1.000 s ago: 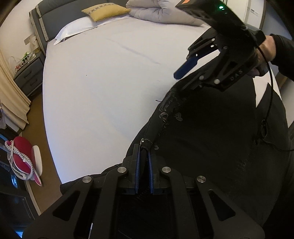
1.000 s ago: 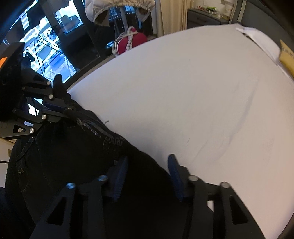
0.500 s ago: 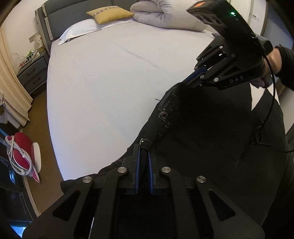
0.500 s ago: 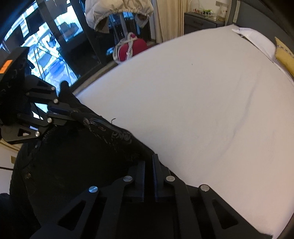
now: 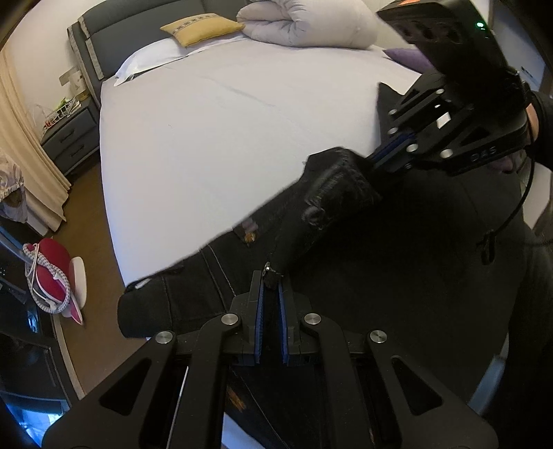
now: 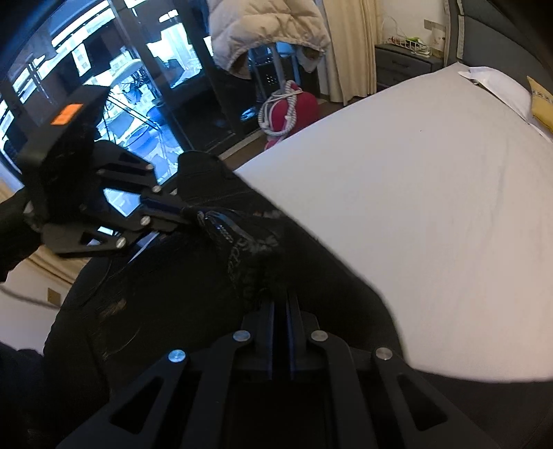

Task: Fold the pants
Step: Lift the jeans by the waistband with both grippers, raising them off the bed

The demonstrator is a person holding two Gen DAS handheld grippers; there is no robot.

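So here we've got the black pants [image 5: 397, 262] pinched at two spots along the waistband, one in each hand. Our left gripper [image 5: 270, 283] has its blue-lined fingers nearly together with a bit of the waistband corner, metal button and all, clamped between the tips. Our right gripper [image 5: 376, 160] is squeezed onto the same band further along, up and to the right in the left wrist view, so the band runs as a bunched, raised ridge between the two.

From the right wrist view it's the mirror of that: right gripper [image 6: 280, 297] closed on dark fabric at the bottom, left gripper [image 6: 188, 212] off to the upper left biting the embroidered edge of the pants [image 6: 179, 311].

The rest of the pants hangs and spreads below both grippers, lying over the near edge of the bed [image 5: 221, 131], with one part stretching left along the edge of the mattress. The yellow pillow [image 5: 204, 29] and rolled duvet [image 5: 307, 24] sit far off at the head end, well apart from the pants.
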